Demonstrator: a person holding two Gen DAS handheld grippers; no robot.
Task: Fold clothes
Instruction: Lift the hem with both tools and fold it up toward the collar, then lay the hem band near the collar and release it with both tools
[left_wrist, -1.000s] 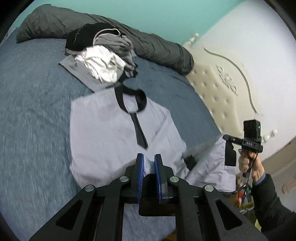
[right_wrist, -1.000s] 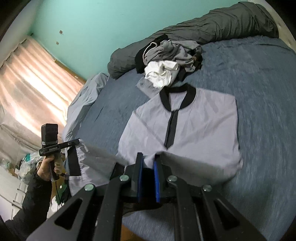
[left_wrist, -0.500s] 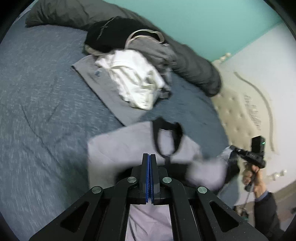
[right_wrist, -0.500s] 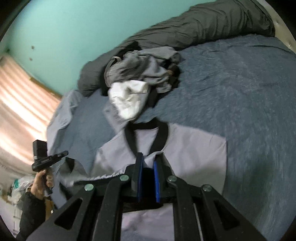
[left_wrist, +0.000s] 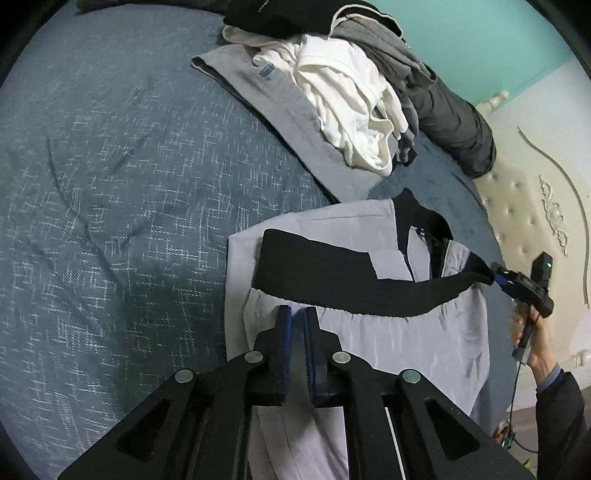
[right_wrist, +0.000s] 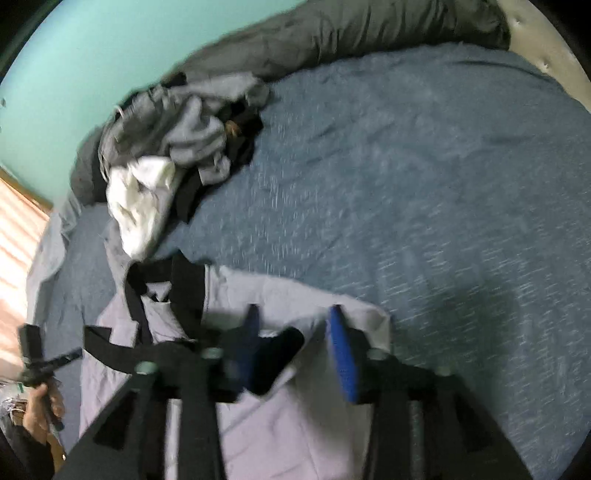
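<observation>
A lilac shirt with black collar and black hem band lies on the blue bedspread, its lower half folded up so the band rests near the collar. My left gripper hovers at the gathered cloth just below the band. Its jaws are opening, with a narrow gap and no cloth pinched. My right gripper is opening too, pads wide apart, and a black corner of the band lies loose between them. In the left wrist view the right gripper sits at the band's far end.
A heap of white, grey and black clothes sits on a flat grey garment beyond the shirt. Along the far edge of the bed runs a dark duvet. A padded headboard is to the right. A person's hand holds the left gripper.
Both grippers came down and forward, carrying the shirt's hem up over its chest toward the collar. The right jaws have sprung wide; the left pads, shut half a second ago, have parted slightly.
</observation>
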